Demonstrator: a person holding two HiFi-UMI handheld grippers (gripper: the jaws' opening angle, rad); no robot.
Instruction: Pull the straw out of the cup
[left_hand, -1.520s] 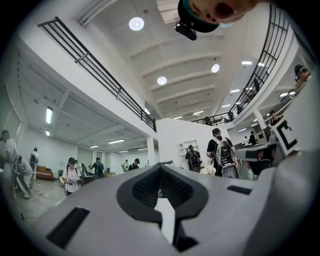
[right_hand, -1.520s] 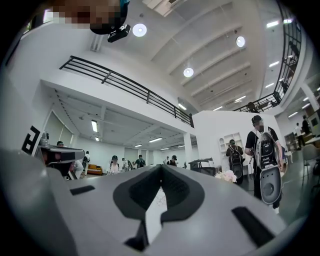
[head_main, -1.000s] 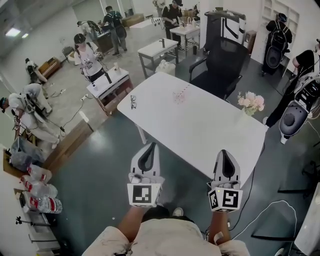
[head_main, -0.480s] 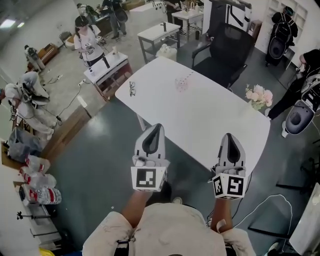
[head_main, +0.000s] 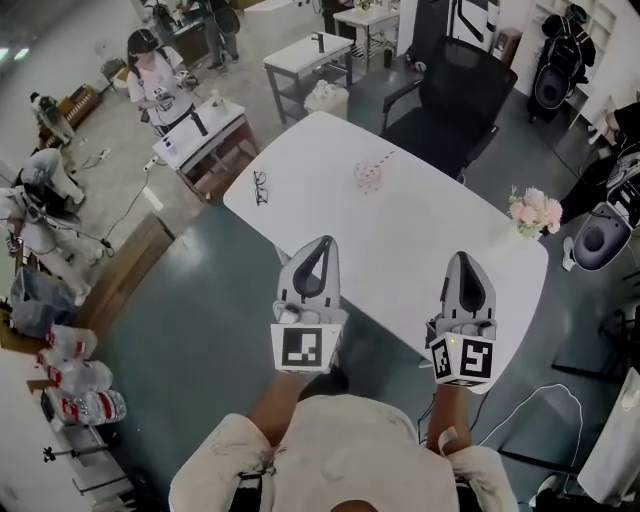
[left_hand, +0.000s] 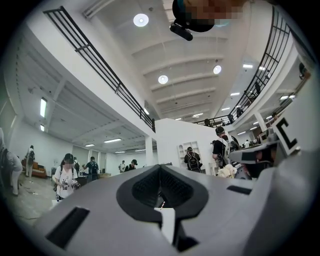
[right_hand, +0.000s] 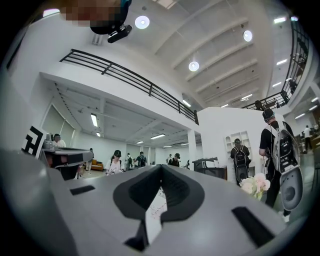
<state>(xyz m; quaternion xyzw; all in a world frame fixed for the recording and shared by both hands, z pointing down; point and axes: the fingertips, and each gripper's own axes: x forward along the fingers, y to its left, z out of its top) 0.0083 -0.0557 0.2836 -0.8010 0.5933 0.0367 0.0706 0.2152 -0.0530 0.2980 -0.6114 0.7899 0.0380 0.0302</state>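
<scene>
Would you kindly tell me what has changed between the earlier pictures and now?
The left gripper and right gripper both advanced toward the table, their tips now over its near edge in the head view. Nothing was grasped or released; both stay shut and empty. The cup, its straw, the glasses and flowers sit unmoved.

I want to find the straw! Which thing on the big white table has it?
The small clear cup with red spots, the one nearest the black office chair. The black eyeglasses and the pink flowers hold no straw.
</scene>
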